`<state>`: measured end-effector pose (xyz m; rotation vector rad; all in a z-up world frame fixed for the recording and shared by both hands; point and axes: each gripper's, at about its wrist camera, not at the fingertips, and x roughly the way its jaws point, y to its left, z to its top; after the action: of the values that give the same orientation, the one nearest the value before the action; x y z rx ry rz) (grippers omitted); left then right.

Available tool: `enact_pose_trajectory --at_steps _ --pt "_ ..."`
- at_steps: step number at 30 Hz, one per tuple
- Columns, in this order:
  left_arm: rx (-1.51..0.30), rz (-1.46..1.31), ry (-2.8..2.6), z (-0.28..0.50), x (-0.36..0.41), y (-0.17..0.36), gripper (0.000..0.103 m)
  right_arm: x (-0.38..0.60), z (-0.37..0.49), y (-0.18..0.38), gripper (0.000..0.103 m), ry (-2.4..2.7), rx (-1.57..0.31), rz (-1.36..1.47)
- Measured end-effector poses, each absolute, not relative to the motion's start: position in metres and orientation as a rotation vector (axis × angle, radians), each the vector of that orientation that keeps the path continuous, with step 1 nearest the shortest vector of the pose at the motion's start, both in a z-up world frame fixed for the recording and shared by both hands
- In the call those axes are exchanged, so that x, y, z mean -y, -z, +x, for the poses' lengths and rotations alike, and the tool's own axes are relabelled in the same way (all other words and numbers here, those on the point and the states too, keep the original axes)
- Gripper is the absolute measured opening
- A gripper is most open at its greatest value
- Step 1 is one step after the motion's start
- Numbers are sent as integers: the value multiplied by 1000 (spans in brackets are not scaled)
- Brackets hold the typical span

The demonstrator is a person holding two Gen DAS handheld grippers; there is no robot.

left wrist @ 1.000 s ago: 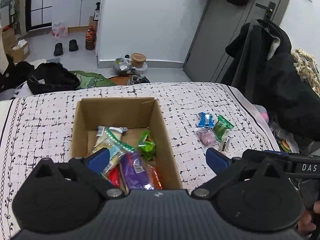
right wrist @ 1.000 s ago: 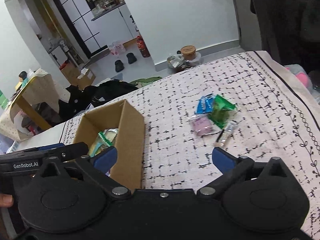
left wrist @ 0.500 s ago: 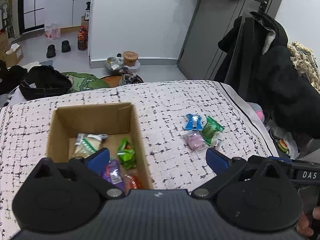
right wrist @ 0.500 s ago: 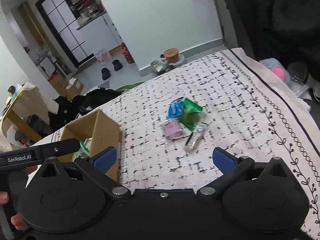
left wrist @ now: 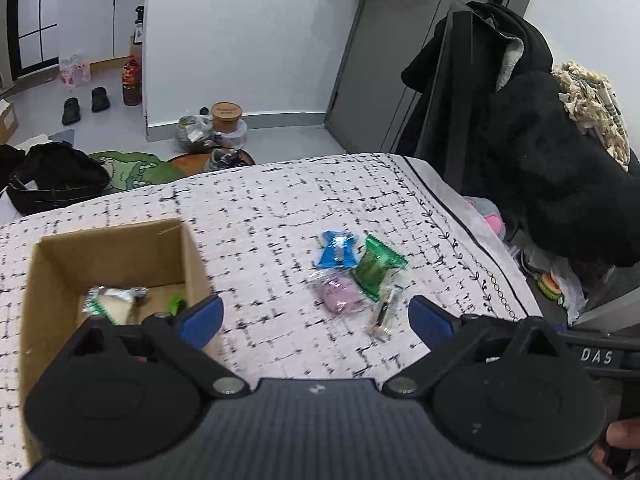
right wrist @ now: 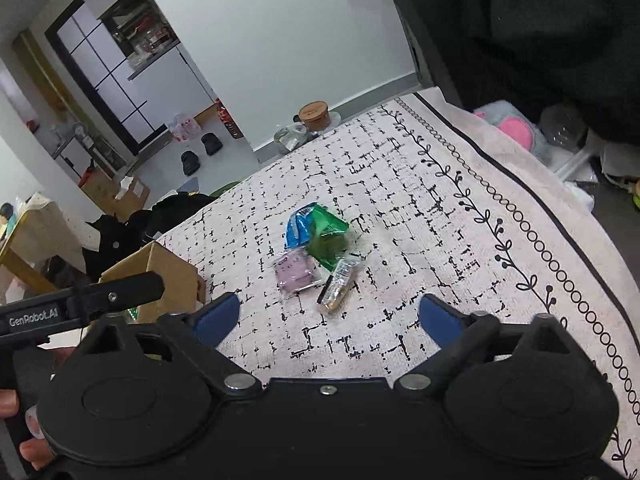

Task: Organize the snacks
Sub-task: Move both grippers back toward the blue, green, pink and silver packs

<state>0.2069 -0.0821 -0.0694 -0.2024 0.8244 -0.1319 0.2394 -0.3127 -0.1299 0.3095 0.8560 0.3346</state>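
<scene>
Now | right gripper [right wrist: 328,318]: wide, closing, empty | left gripper [left wrist: 316,316]: wide, empty

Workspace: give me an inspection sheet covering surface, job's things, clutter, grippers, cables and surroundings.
Surface: patterned cloth with black dashes and a vine border, lying flat.
Job's things: cardboard box open, several snacks inside; four loose snacks lie clustered on the cloth: blue packet, green packet, pink packet, thin clear-wrapped stick.
Clutter: nothing seen on the cloth besides these.
Grippers: left hand-held gripper open, empty; right hand-held gripper closing, nothing between its jaws, the snack cluster just ahead.
Cables: nothing seen.
Surroundings: black coats hanging at right, grey door, slippers, bottle and bags on the floor.
</scene>
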Motion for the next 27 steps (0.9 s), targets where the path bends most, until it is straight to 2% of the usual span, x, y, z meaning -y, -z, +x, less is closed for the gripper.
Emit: enact_pose_trajectory --at_steps 6,17,20,27 --pt "-831 -212 138 225 96 76 95 318 250 141 80 -340 -877 341" --pt "-884 -212 128 249 115 97 86 314 275 164 72 -351 -924 393" --pt "-902 -224 117 258 118 104 82 311 284 172 68 -354 -940 409" --pt "-951 -249 104 277 121 124 64 303 302 192 57 -354 -992 424"
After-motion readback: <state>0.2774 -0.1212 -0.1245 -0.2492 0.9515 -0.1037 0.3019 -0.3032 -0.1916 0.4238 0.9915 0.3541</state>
